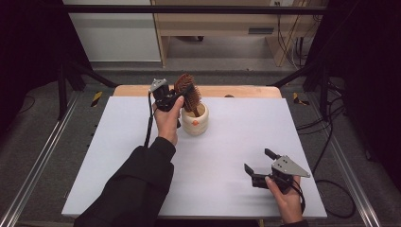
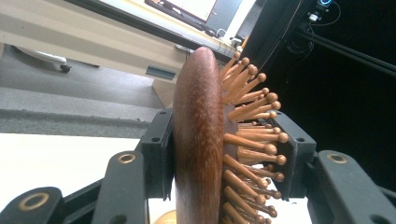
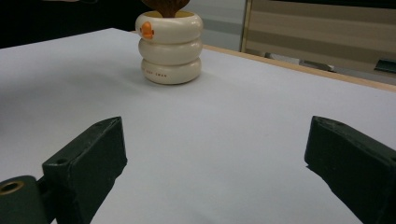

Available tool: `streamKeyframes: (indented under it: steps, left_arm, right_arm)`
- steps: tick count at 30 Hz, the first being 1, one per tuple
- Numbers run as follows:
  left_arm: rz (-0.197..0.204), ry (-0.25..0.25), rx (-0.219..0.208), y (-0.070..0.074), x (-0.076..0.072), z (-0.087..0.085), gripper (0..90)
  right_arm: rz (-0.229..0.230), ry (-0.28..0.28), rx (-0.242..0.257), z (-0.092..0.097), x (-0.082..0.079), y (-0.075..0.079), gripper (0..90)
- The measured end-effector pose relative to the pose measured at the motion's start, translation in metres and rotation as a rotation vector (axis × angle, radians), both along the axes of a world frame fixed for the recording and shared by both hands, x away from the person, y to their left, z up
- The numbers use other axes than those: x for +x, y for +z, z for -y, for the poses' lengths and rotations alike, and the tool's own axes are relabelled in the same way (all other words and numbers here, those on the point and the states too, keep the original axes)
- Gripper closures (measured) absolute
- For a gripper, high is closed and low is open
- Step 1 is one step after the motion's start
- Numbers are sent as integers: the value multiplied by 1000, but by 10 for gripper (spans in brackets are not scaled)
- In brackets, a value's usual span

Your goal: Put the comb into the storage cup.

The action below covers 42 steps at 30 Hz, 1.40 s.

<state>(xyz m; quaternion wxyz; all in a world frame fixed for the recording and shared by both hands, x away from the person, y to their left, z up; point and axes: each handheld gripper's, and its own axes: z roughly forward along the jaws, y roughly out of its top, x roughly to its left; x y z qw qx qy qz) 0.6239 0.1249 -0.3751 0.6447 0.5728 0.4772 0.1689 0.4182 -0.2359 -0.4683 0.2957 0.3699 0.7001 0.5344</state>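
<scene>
**Brush clamped over the cup**

My left gripper (image 1: 182,93) is closed on the wooden brush (image 1: 187,91), 1 jaw on its back, the other among the pins. The brush leans with its handle inside the cream cup (image 1: 195,120) near the tabletop's (image 1: 236,142) far edge. My right gripper (image 1: 260,162) hovers well apart, jaws wide, holding nothing.

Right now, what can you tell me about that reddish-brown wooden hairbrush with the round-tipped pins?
The reddish-brown wooden hairbrush has an oval, polished, grainy back and rows of lighter wooden pins with ball tips. It stands nearly upright, handle down inside the cream ribbed holder with an orange mark, at the far side of the white table. The left gripper is shut on its head, one pad on the back, one against the pins.
</scene>
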Motion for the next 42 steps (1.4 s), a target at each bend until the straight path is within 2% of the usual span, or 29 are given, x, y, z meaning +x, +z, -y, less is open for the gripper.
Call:
streamKeyframes:
  steps: [20, 42]
  left_arm:
    - [6, 0, 15, -2, -1, -1, 484]
    - [0, -3, 7, -4, -2, -6, 478]
  right_arm:
    - [0, 2, -1, -1, 0, -1, 56]
    - [1, 9, -6, -3, 0, -2, 56]
